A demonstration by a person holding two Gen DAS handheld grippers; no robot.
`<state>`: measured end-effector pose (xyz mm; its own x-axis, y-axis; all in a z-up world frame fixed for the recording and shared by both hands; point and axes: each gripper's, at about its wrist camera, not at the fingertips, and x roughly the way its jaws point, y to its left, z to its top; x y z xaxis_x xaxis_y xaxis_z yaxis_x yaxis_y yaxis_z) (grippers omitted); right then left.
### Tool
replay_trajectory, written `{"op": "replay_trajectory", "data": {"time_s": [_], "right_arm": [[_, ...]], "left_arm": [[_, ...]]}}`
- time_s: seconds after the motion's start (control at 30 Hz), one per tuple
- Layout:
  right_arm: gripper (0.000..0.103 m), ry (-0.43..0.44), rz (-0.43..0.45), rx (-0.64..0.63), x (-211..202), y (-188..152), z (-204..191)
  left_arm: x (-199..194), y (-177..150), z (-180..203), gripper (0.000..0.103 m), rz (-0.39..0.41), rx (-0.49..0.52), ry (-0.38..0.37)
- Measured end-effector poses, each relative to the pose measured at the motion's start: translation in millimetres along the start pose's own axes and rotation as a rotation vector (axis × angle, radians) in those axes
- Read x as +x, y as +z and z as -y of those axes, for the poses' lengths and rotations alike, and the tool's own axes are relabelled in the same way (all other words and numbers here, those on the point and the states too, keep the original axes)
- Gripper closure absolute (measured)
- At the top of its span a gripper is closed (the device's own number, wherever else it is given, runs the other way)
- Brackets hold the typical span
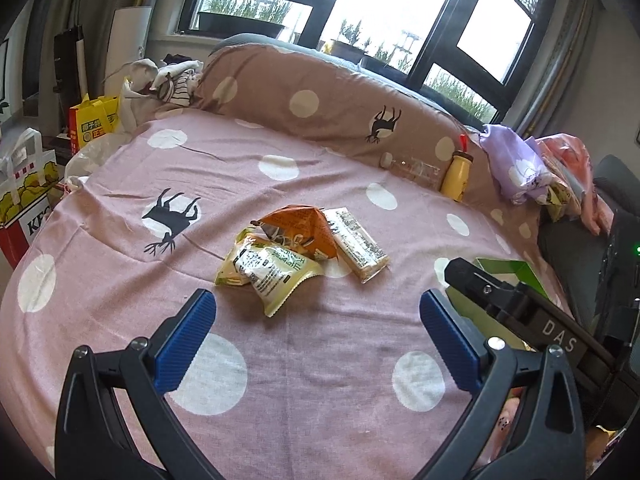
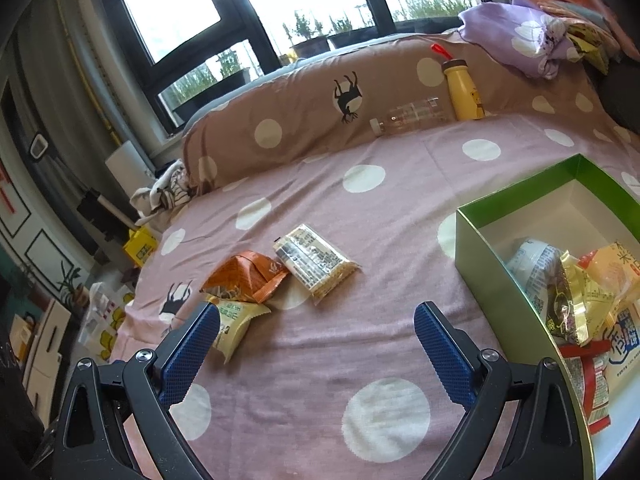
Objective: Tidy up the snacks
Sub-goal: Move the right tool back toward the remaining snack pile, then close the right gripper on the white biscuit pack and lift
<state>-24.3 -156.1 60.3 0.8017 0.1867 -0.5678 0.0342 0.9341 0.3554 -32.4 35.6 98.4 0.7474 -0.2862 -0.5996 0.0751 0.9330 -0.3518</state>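
Three loose snack packets lie together on the pink polka-dot bedspread [image 1: 280, 360]: an orange packet [image 1: 306, 226], a long clear-wrapped biscuit packet [image 1: 358, 242] and a yellow-green packet [image 1: 266, 270]. They also show in the right wrist view: the orange packet [image 2: 246, 276], the biscuit packet [image 2: 314, 262], the yellow-green packet [image 2: 236, 326]. A green box [image 2: 486, 254] at the right holds several snack packets [image 2: 580, 304]. My left gripper [image 1: 316, 322] is open and empty, just short of the pile. My right gripper [image 2: 318, 336] is open and empty, between pile and box.
A brown polka-dot bolster [image 1: 320, 96] runs along the far edge, with a yellow bottle [image 1: 456, 178] and a clear plastic bottle [image 2: 408, 116] against it. Purple and pink cloths [image 2: 516, 36] lie far right. A KFC bag [image 1: 24, 196] and yellow bag [image 1: 94, 120] stand left of the bed.
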Motion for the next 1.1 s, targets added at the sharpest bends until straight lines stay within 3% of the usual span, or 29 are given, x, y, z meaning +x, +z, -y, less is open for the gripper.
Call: {"op": "replay_trajectory", "data": {"time_s": [0.37, 0.6, 0.77, 0.9, 0.97, 1.1], "right_arm": [[0.005, -0.023, -0.015, -0.008, 5, -2, 2], [0.005, -0.025, -0.047, -0.017, 7, -5, 3], [0.005, -0.008, -0.069, -0.031, 6, -4, 0], [0.005, 0.005, -0.141, -0.055, 16, 3, -7], [0.005, -0.042, -0.193, -0.065, 26, 13, -12], [0.005, -0.202, -0.286, -0.153, 54, 36, -33]], "left_arm": [[3, 2, -7, 0.002, -0.025, -0.023, 0.052], [2, 4, -6, 0.002, -0.028, 0.039, 0.104], [0, 5, -17, 0.011, -0.046, 0.022, 0.101], [-3, 10, -30, 0.019, -0.055, -0.034, 0.095], [-2, 11, -37, 0.024, -0.065, -0.073, 0.117], [-1, 13, -53, 0.024, -0.086, -0.13, 0.14]]}}
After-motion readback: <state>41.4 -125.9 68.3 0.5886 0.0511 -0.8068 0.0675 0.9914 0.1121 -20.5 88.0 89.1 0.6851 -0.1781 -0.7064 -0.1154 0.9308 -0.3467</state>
